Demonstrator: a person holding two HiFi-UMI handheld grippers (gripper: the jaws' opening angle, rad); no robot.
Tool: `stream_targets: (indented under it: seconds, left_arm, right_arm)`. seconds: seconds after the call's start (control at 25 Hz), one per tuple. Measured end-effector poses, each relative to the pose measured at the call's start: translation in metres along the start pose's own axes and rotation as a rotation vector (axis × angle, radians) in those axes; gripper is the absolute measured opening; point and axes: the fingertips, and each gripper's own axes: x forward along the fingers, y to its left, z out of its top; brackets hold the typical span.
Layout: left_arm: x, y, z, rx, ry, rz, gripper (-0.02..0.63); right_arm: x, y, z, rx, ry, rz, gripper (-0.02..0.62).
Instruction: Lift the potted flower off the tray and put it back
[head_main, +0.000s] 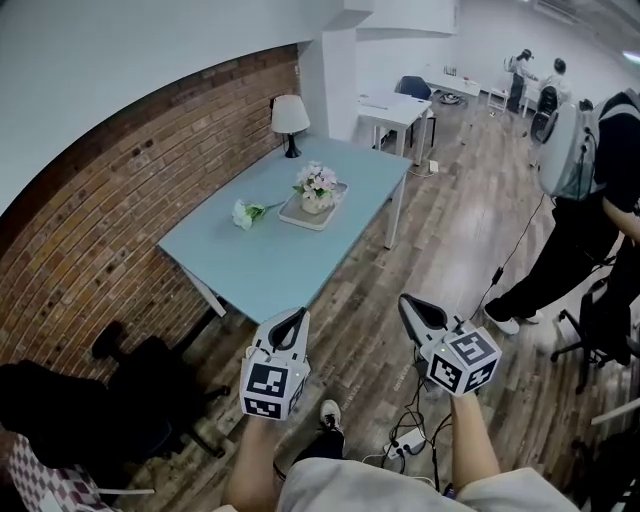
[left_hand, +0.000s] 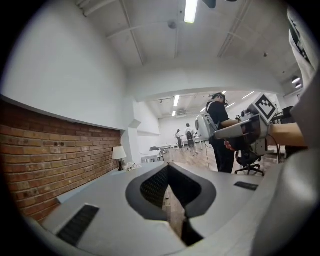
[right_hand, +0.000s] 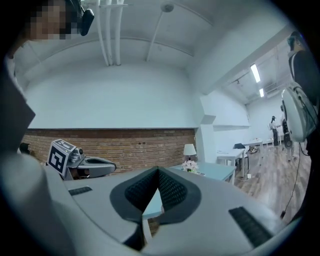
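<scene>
Standing upright on tray (head_main: 298, 217): potted flower (head_main: 317, 187)

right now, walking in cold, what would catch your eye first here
The pale blue table against the brick wall draws the eye. The potted flower sits on its tray toward the far end, with a loose white flower to the tray's left and a lamp at the far corner. In the foreground, the left gripper and right gripper are held short of the table, both shut and empty.
</scene>
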Motion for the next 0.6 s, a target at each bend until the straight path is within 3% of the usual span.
stream_targets:
  seconds: [0.24, 0.4, 0.6]
  left_arm:
    - [0.055, 0.07, 0.007, -0.01, 0.0, 0.012, 0.034]
    - [0.088, 0.102, 0.001, -0.016, 0.005, 0.004, 0.034]
    - [0.128, 0.135, -0.013, -0.029, 0.026, -0.024, 0.034]
  right_arm:
    - [0.076, -0.031, 0.021, -0.035, -0.007, -0.036, 0.018]
    - [0.117, -0.055, 0.018, -0.05, 0.018, -0.101, 0.02]
    - [0.167, -0.072, 0.014, -0.068, 0.038, -0.122, 0.02]
